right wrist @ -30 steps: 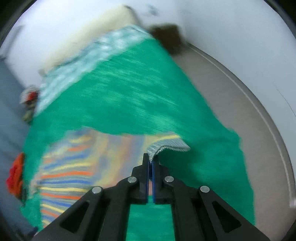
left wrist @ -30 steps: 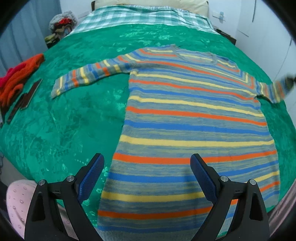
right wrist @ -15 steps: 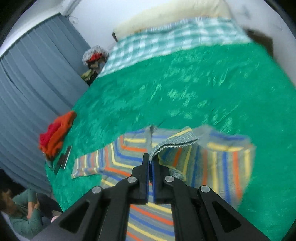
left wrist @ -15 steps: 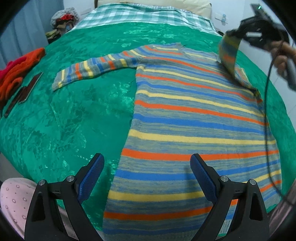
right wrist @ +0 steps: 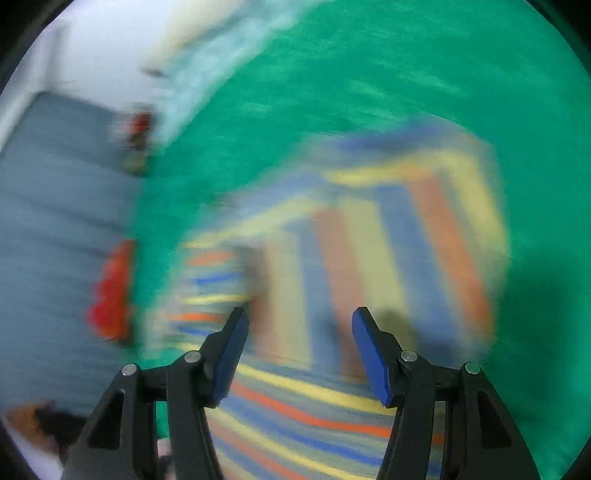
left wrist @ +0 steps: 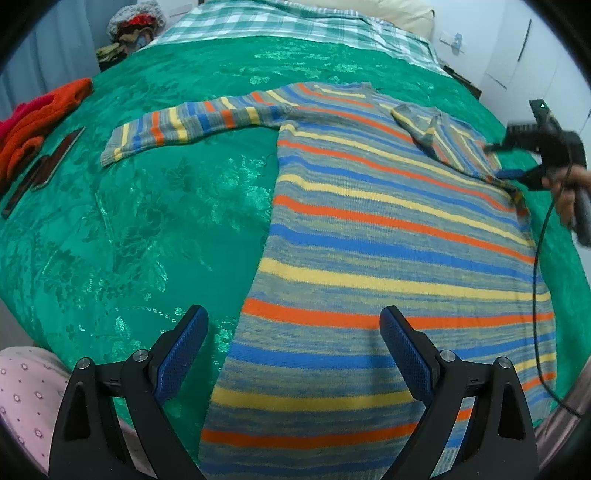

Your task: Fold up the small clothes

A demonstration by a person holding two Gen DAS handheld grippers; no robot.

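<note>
A striped sweater [left wrist: 388, 236] in grey, blue, orange and yellow lies flat on the green bedspread [left wrist: 129, 221]. Its left sleeve [left wrist: 184, 125] stretches out to the left. Its right sleeve [left wrist: 439, 140] lies folded over the chest. My left gripper [left wrist: 293, 332] is open and empty above the sweater's hem. My right gripper [right wrist: 299, 325] is open and empty just above the folded sleeve [right wrist: 388, 266]; that view is blurred. It also shows in the left wrist view [left wrist: 517, 162] at the sweater's right shoulder.
Red and orange clothes [left wrist: 33, 118] and dark flat objects [left wrist: 40, 166] lie at the bed's left edge. A checked blanket [left wrist: 288, 26] and pillow [left wrist: 399, 11] are at the head. More clothes [left wrist: 129, 33] sit at the far left. A cable [left wrist: 539, 295] hangs over the sweater's right side.
The right gripper carried the right sleeve across the chest, laid it down and opened, letting it go. The left gripper stayed open near the hem.
</note>
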